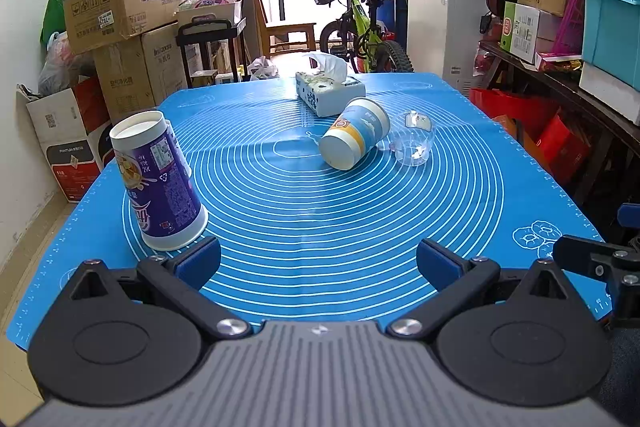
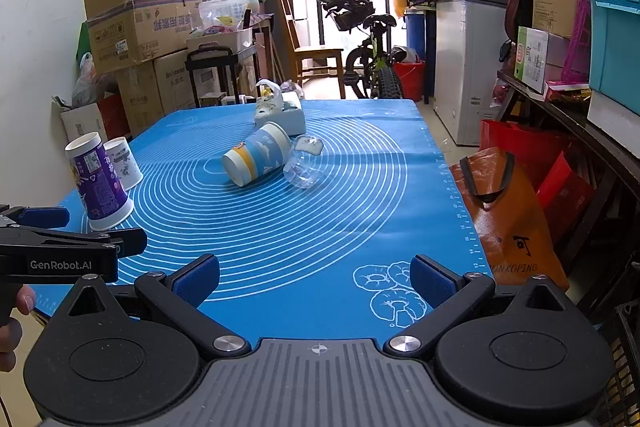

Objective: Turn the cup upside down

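A purple paper cup (image 1: pixel 158 183) stands upside down at the left of the blue mat (image 1: pixel 320 211), just beyond my left gripper's left finger; it also shows in the right wrist view (image 2: pixel 100 183). A white printed cup (image 2: pixel 122 163) stands upside down behind it. A blue-and-yellow cup (image 1: pixel 354 139) lies on its side mid-mat, also in the right wrist view (image 2: pixel 256 155). A clear glass cup (image 1: pixel 414 139) lies beside it, also in the right wrist view (image 2: pixel 304 163). My left gripper (image 1: pixel 318 265) is open and empty. My right gripper (image 2: pixel 316 281) is open and empty over the near right mat.
A tissue box (image 1: pixel 330 87) sits at the far middle of the mat. The left gripper's body (image 2: pixel 60 251) shows at the left edge of the right wrist view. Cardboard boxes (image 1: pixel 120 7) stack at the left, a bicycle (image 1: pixel 360 23) behind, shelves (image 1: pixel 580 39) and an orange bag (image 2: pixel 508 223) at the right.
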`<state>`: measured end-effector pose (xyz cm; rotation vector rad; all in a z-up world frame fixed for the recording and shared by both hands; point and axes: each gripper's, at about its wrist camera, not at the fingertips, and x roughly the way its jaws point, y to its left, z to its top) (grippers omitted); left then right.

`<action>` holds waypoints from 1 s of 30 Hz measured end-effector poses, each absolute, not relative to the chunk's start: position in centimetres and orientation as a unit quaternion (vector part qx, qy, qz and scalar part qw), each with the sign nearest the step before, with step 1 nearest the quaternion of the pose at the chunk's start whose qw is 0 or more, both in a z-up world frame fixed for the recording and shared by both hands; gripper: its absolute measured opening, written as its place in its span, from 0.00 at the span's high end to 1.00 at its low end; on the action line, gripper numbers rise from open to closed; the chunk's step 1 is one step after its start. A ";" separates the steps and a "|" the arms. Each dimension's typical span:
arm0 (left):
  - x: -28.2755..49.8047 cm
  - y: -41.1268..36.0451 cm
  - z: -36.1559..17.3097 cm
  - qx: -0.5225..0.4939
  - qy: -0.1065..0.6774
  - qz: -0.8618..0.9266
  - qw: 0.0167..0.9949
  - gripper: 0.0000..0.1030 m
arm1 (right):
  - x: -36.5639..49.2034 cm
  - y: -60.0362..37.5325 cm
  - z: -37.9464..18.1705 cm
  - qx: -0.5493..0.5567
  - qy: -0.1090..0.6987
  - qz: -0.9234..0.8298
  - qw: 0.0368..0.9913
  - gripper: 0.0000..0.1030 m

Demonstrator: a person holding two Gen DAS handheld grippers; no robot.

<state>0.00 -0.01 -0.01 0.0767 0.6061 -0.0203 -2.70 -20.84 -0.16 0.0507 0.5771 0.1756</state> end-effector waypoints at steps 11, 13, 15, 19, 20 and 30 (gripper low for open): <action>0.0 0.0 0.0 0.037 0.298 -0.010 0.954 0.00 | -2.8 -21.0 -0.1 0.026 0.286 0.086 0.954 0.02; 0.0 0.0 0.0 0.037 0.298 -0.010 0.954 0.00 | -2.8 -21.1 0.0 0.025 0.286 0.086 0.954 0.02; 0.0 0.0 0.0 0.037 0.299 -0.010 0.954 0.00 | -2.8 -21.3 0.1 0.026 0.286 0.086 0.954 0.02; 0.0 0.0 0.0 0.037 0.298 -0.010 0.954 0.00 | -2.6 -20.7 -0.3 0.025 0.287 0.086 0.954 0.02; 0.0 0.0 0.0 0.037 0.298 -0.010 0.954 0.00 | -2.6 -20.7 -0.3 0.025 0.287 0.086 0.954 0.02; 0.0 0.0 0.0 0.037 0.298 -0.011 0.954 0.00 | -2.6 -20.7 -0.3 0.025 0.288 0.085 0.954 0.02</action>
